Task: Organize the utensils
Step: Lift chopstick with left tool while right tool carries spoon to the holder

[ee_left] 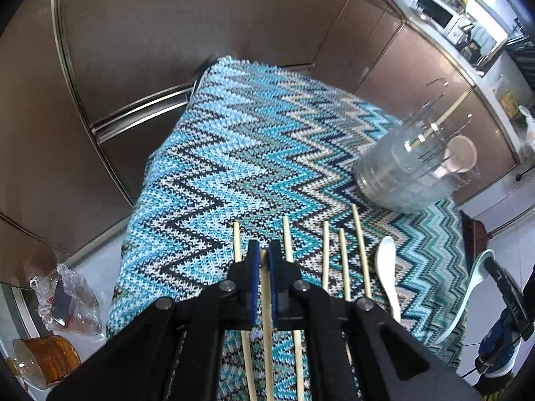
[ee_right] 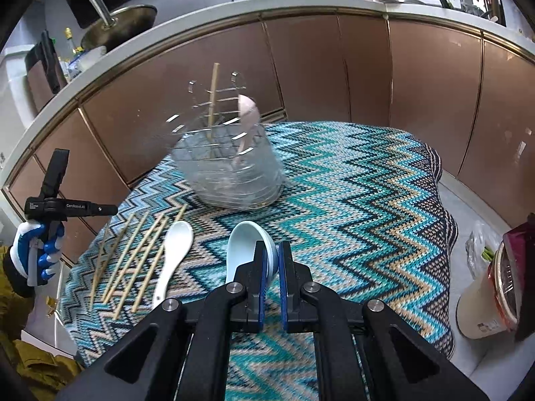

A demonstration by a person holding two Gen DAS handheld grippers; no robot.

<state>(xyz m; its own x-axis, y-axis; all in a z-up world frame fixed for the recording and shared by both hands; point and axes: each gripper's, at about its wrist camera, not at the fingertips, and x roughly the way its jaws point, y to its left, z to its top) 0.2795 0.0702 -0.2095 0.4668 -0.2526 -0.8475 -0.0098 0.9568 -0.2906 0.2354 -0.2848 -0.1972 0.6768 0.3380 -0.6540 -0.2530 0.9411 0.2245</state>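
Left gripper (ee_left: 264, 255): fingers nearly closed, pinching 1 wooden chopstick (ee_left: 266, 300) that runs back between the blue pads. 5 more chopsticks (ee_left: 344, 264) lie roughly parallel on the zigzag-knit cloth (ee_left: 234, 153) covering the worktop, just beside the held one and on both sides of it. White ceramic spoon (ee_left: 388, 267) flat on the cloth, right of the chopsticks. Right gripper (ee_right: 271, 255): fingers clamped on the rim of a pale blue spoon (ee_right: 244, 250), bowl facing up and forward; whether the spoon rests on the cloth or is clear of it I cannot tell. Clear plastic utensil holder (ee_right: 230, 170) stands near the far edge of the cloth, blurred; 1 chopstick (ee_right: 213, 100) stands upright in it and a pinkish spoon (ee_right: 247, 113) leans inside. From the right wrist view, the person's left hand (ee_right: 36, 254), in a blue and white glove, grips the other tool's handle at far left; white lettering on its black bar (ee_right: 70, 206) reads roughly "GenRobot.AI", the smaller print beside it too small to read. Brown cabinet fronts (ee_right: 334, 73) curve behind the worktop. A tall cup (ee_right: 485, 300) at right carries a small printed label, unreadable.
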